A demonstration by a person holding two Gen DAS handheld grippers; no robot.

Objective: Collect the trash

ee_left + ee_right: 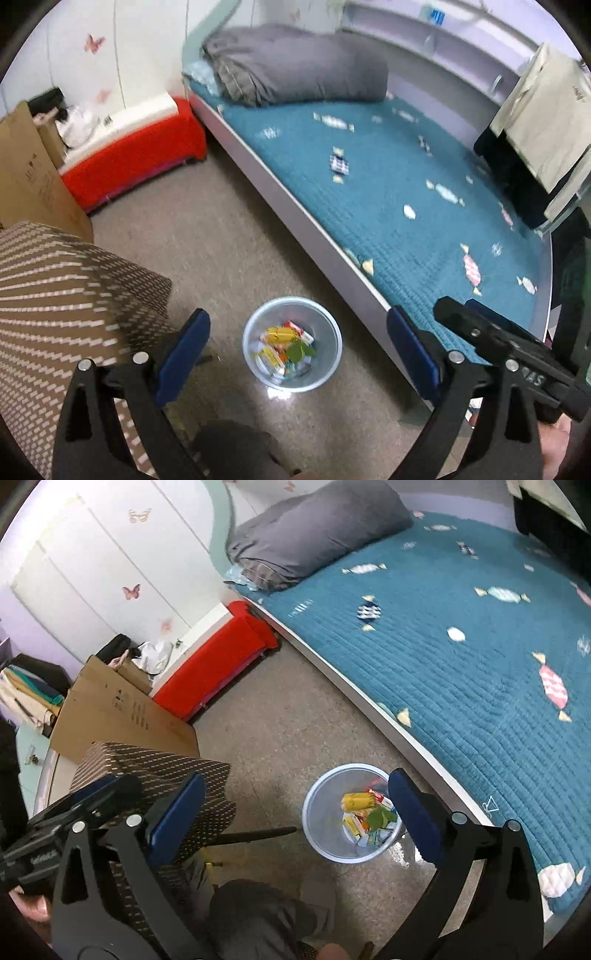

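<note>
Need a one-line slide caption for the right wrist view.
Open right gripper above a bin holding colourful wrappers, beside the teal bed.

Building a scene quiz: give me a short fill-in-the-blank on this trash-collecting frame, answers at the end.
1. The wrappers lie inside the round ____ on the floor.
2. The jaws of the left gripper and the right gripper stand ____, nothing between them.
3. The bedspread is ____ with candy prints.
4. A ____ blanket lies folded on the bed.

Answers: bin; open; teal; grey

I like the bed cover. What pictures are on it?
Wrapped candies on the teal bed cover, clearest in the right wrist view.
</note>
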